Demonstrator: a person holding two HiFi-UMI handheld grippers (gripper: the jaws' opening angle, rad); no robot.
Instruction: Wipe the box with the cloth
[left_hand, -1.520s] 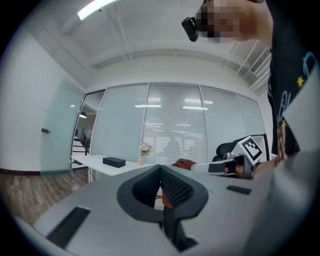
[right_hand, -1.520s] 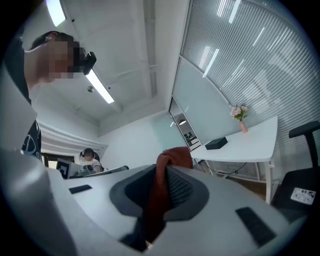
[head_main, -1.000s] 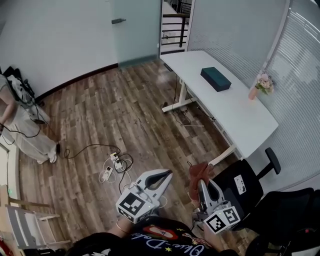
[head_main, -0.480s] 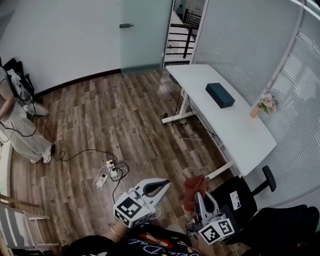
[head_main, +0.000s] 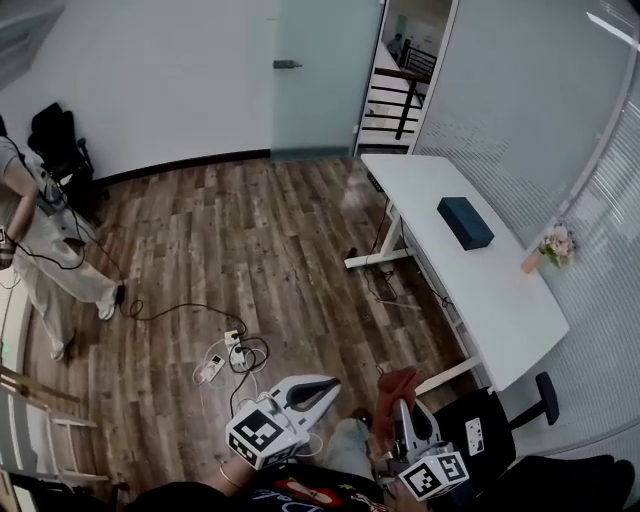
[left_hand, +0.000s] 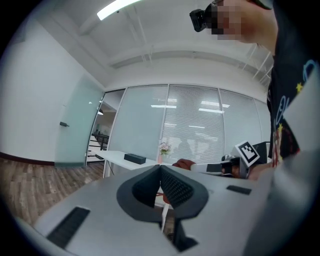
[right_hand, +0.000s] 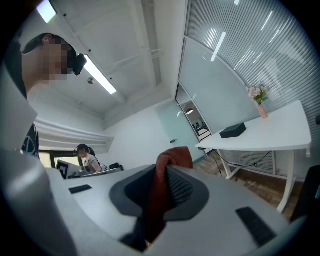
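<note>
Left hand-held gripper (head_main: 333, 383) (left_hand: 160, 168): clenched. Its own view shows the two dark ribbed jaws meeting at the tips, with nothing gripped between them. It is held low in the head view, close to the person's body.

Right hand-held gripper (head_main: 400, 402) (right_hand: 161, 172): grasping a rust-red crumpled cloth (head_main: 397, 381) (right_hand: 169, 165). The cloth is pinched between the jaws. A bunched fold rises above the tips and the rest hangs down between them.

The dark teal rectangular box (head_main: 465, 222) (right_hand: 233, 131) (left_hand: 135, 159) lies flat on the long white worktop (head_main: 505, 305) (right_hand: 272, 135), towards its far end. It is well apart from both grippers and touched by neither.

A small vase of pink flowers (head_main: 553, 246) (right_hand: 258, 96) stands on the same worktop. It is near the edge by the blinds and apart from the box.

A black office chair (head_main: 495, 425) sits at the near end of the worktop, just beside the right gripper in the head view.

On the wood-plank floor (head_main: 250, 240), a white power strip with a black cable (head_main: 222, 350) lies ahead of the left gripper.

A person in light trousers (head_main: 35, 250) stands at the far left.
</note>
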